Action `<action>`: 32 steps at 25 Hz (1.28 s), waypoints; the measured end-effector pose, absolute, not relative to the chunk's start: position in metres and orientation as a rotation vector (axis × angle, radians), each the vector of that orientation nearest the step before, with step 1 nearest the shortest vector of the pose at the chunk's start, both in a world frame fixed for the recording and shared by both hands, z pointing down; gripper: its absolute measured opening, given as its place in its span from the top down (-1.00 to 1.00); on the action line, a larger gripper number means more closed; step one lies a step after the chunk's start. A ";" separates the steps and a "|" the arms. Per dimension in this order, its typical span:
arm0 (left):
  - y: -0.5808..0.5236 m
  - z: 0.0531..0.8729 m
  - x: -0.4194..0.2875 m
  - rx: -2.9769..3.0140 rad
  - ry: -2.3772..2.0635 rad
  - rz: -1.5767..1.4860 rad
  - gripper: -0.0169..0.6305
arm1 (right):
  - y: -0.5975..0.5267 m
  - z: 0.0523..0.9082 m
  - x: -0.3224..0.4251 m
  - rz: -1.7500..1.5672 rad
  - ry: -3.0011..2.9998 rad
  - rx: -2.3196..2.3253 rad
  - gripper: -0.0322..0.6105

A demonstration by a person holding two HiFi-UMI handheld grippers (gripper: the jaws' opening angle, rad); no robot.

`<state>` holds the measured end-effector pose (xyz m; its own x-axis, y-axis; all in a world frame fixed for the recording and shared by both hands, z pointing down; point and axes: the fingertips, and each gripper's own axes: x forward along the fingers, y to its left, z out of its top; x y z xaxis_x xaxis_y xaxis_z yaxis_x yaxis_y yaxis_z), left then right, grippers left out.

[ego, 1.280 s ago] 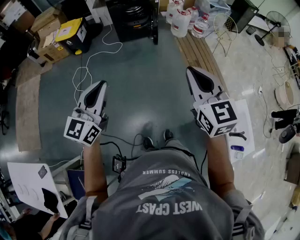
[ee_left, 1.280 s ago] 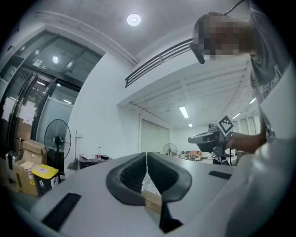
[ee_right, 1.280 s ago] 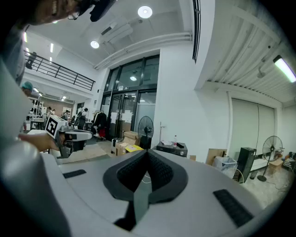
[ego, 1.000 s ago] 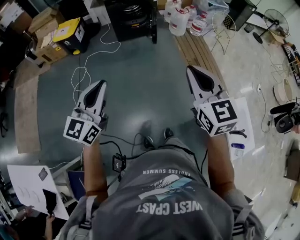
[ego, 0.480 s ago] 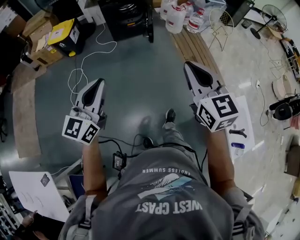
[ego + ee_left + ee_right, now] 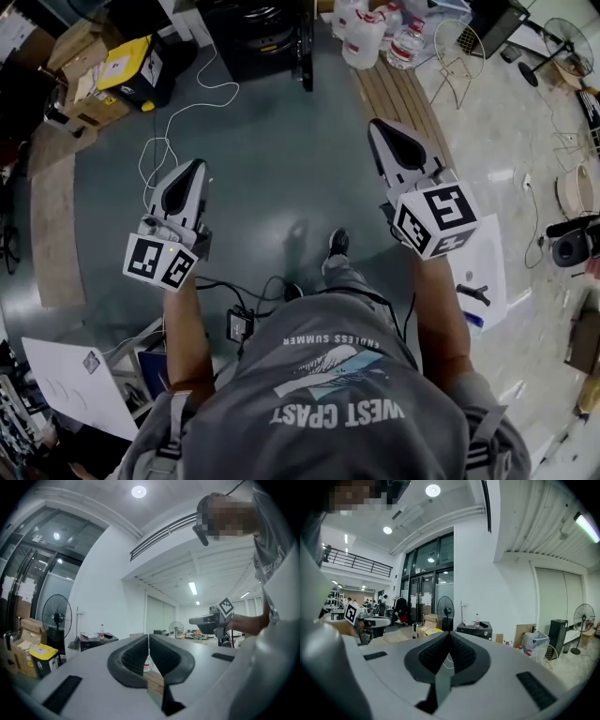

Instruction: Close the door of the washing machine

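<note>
Floor (image 6: 281, 141): grey, with a white cable (image 6: 178, 122) lying at the far left.
Person (image 6: 328, 403): stood near, in a grey T-shirt, with one gripper in each hand.
Washing machine door: I could not tell where it was; a dark cabinet (image 6: 258, 37) stood far in the middle, well apart from both grippers.
Right gripper (image 6: 380, 127): on the right, jaws pressed together, nothing between them.
Left gripper (image 6: 194, 167): on the left, jaws also together, empty.
</note>
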<state>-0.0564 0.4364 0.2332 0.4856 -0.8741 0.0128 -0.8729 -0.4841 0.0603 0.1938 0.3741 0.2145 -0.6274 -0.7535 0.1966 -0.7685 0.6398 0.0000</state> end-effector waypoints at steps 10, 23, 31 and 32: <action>0.337 0.242 -0.020 2.585 -1.668 0.029 0.88 | 0.257 0.228 0.233 0.148 -2.735 1.172 0.81; 0.236 0.232 0.034 2.564 -1.727 0.081 0.88 | 0.151 0.232 0.287 0.199 -2.771 1.131 0.81; 0.182 0.238 0.029 2.585 -1.704 0.076 0.88 | 0.111 0.237 0.290 0.200 -2.747 1.173 0.81; 0.174 0.240 0.027 2.590 -1.697 0.071 0.88 | 0.105 0.239 0.289 0.196 -2.740 1.182 0.81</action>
